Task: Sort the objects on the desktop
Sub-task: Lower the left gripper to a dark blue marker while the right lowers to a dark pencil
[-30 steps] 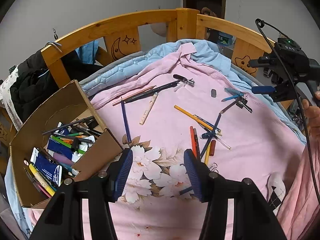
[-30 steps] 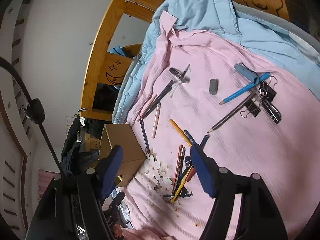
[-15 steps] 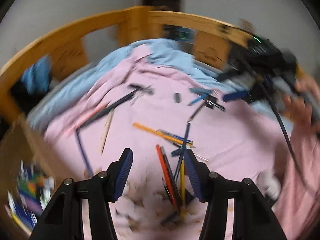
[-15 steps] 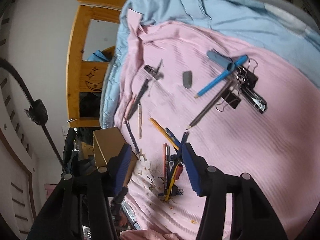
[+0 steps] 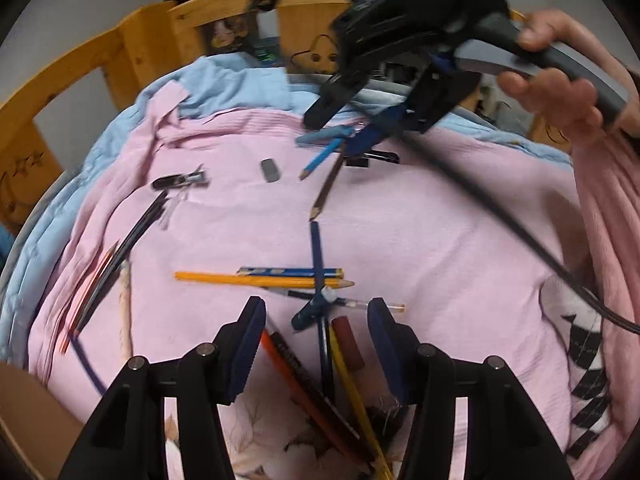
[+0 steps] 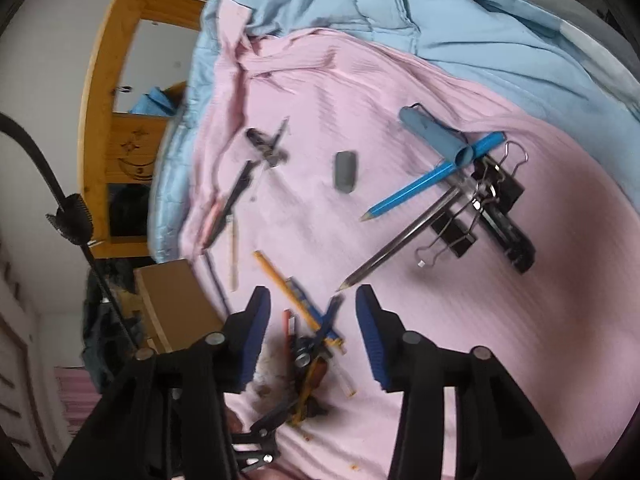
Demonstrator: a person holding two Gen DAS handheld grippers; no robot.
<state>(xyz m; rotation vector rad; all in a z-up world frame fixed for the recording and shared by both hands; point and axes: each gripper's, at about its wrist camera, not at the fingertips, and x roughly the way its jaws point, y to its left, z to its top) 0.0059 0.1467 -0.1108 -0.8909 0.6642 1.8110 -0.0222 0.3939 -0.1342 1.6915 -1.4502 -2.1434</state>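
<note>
Black claw (image 5: 316, 334) arms, blue ribbed pads, silver screws

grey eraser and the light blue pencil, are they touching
Apart. The right wrist view shows bare pink sheet between the grey eraser and the light blue pencil.

The left gripper (image 5: 316, 334) now hangs lower and further right over the pink sheet (image 5: 420, 240), its fingers (image 5: 246, 346) straddling the heap of pencils (image 5: 324, 344) instead of the flower print; the cardboard box (image 5: 28, 412) has slid to the left edge of the left wrist view. The right gripper (image 6: 312, 330) is lower too, nearer the binder clips (image 6: 460, 236) and blue pencil (image 6: 432, 178), and its jaws have just been closing, with nothing pressed between them.
</note>
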